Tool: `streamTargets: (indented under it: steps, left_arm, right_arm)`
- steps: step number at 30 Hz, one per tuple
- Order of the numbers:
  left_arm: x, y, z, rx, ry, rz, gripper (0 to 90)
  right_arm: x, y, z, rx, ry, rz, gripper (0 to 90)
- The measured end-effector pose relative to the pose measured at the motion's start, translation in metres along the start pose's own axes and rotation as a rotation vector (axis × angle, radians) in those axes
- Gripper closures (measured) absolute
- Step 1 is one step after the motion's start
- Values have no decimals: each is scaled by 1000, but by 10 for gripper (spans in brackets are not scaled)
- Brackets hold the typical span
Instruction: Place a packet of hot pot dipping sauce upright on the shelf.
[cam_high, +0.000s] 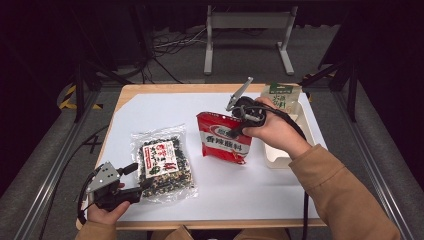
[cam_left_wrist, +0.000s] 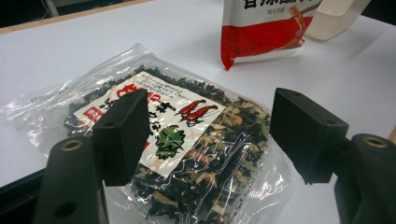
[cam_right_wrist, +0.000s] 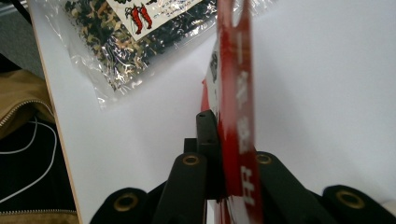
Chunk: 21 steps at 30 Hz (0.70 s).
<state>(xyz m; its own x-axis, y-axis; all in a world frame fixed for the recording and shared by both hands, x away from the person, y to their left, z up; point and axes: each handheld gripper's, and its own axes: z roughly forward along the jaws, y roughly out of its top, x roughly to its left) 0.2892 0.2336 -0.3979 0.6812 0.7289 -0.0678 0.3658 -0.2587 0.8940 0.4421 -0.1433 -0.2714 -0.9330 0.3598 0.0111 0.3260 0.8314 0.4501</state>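
nearby | clear seaweed bag (cam_high: 163, 166) left | white tray (cam_high: 288, 135) right, perhaps holding green pouch (cam_high: 281, 95)

Right gripper (cam_high: 239, 125) raised over table's middle in right hand (cam_high: 270, 131), jaws clamped tight on red packet (cam_high: 223, 137), forearm reaching in from lower right. Left gripper (cam_high: 134, 179) low near table's front edge, jaws spread wide, left hand (cam_high: 106, 210) beneath.

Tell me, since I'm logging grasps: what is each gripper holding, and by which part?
The right gripper pinches the red pouch by its top edge. The left gripper holds nothing; its fingers stand open over the clear bag.
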Motion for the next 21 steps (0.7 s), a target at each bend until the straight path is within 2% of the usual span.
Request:
streamTargets:
  steps: [12,14,21]
  left_arm:
    - [0,0,0,-3,0,-4,293]
    - [0,0,0,-2,1,0,293]
    - [1,1,0,-4,1,-1,293]
  right_arm:
    - [4,-1,-21,-15,-53,-59,884]
    - [5,-2,-27,-18,-73,-78,884]
    - [3,-4,-38,-41,-103,-93,884]
